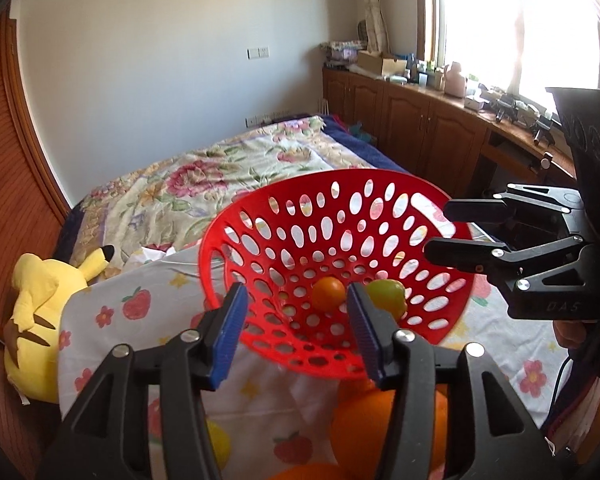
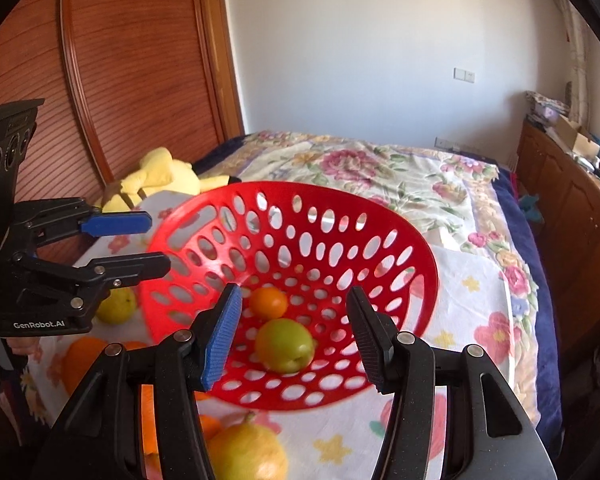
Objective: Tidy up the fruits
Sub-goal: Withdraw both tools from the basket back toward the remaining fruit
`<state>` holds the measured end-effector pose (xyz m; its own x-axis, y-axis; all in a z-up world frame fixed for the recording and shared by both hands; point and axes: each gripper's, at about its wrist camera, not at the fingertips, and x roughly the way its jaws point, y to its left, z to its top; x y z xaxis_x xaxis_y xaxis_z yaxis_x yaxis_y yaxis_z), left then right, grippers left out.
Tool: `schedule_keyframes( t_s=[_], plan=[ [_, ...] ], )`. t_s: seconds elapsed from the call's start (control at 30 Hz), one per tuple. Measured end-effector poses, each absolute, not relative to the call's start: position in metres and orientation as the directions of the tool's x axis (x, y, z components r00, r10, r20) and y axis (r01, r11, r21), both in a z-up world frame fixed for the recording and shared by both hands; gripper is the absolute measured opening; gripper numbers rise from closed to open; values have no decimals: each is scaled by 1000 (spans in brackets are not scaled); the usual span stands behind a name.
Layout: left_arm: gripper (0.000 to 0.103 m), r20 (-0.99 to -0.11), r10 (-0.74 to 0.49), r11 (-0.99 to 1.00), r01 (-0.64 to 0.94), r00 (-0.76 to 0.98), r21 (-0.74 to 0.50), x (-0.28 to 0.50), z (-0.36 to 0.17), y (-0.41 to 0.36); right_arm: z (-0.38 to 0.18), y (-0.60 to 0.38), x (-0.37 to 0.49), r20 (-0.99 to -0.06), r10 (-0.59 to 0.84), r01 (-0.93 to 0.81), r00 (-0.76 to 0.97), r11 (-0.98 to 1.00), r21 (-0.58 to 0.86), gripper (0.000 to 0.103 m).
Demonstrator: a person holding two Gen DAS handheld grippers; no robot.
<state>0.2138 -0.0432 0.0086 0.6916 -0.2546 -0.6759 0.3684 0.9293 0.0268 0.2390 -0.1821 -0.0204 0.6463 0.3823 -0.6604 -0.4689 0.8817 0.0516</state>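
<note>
A: What does the left wrist view miss?
B: The yellow pear [image 2: 246,450] in front of the red basket [image 2: 400,240]; the right wrist view shows it.
A: The tools?
B: Left tool [image 1: 296,332] and right tool [image 2: 296,338] both parted, released, gripping nothing. Small orange [image 2: 269,302] and green apple [image 2: 285,345] lie inside the basket, on the bed [image 2: 380,168].

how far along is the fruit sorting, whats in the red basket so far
Done: a small orange fruit and a green apple lie in the red perforated plastic basket. In hand: nothing; left gripper and right gripper are open. Left: big oranges and yellow fruit on the cloth.
</note>
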Motion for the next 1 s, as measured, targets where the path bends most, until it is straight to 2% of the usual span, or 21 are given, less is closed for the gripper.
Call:
schedule_keyframes(
  t_s=[0.27, 0.63, 1.0],
  plan=[
    [57, -634, -268, 932, 362, 725, 21, 164, 18, -28, -17, -176, 191, -630, 367, -441, 685, 896, 42, 56],
    [58, -623, -268, 939, 345, 735, 3, 113, 7, -9, -33, -173, 138, -624, 341, -399, 704, 915, 50, 57],
    [59, -637, -255, 951, 307, 728, -29, 92, -15, 5, -66, -185, 131, -648, 333, -367, 685, 926, 87, 60]
  ],
)
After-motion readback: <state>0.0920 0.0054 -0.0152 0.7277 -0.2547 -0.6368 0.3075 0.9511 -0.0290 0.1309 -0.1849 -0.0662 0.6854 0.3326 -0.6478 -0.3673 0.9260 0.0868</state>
